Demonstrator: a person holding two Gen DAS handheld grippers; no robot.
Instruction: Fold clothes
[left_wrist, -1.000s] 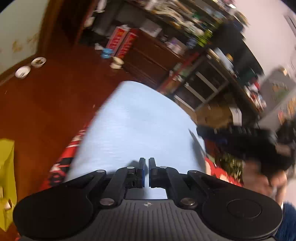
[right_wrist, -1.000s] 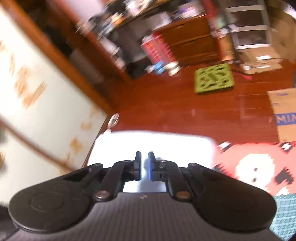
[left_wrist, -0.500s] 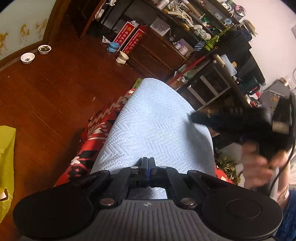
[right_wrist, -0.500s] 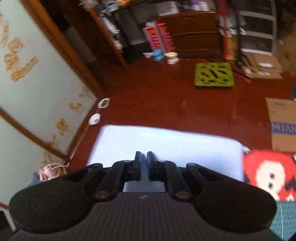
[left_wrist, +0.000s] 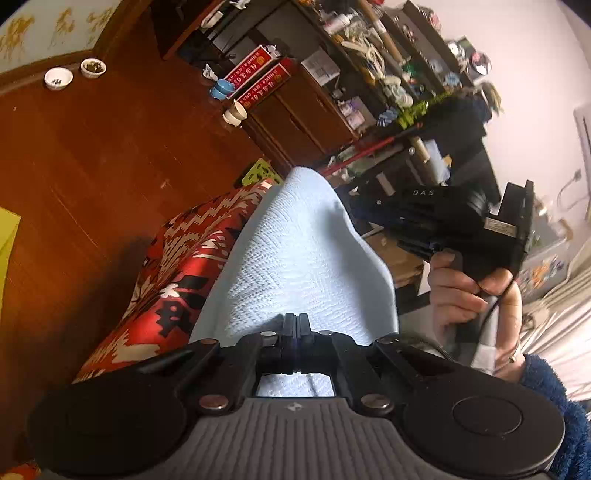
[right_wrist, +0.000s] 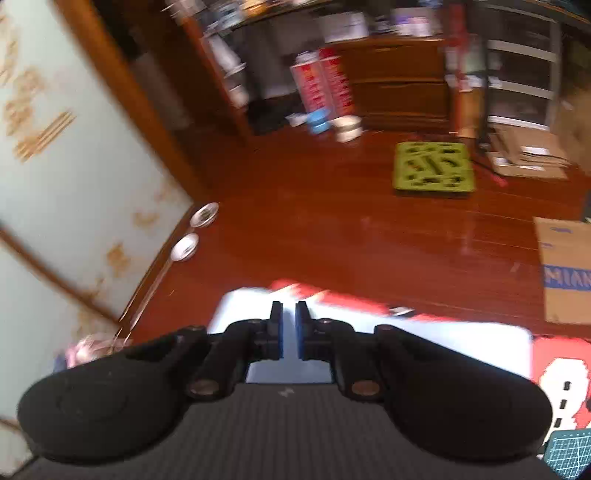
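The left gripper (left_wrist: 295, 321) has its jaws pressed together on the near edge of the pale blue knit cloth (left_wrist: 299, 251), which stretches away from it above the red patterned blanket (left_wrist: 184, 266). Off to the side, a hand (left_wrist: 465, 291) grips the right gripper (right_wrist: 289, 317), jaws a narrow gap apart (that view is blurred, so I cannot tell whether they pinch the cloth beneath). Wooden floor (right_wrist: 351, 236) beyond.
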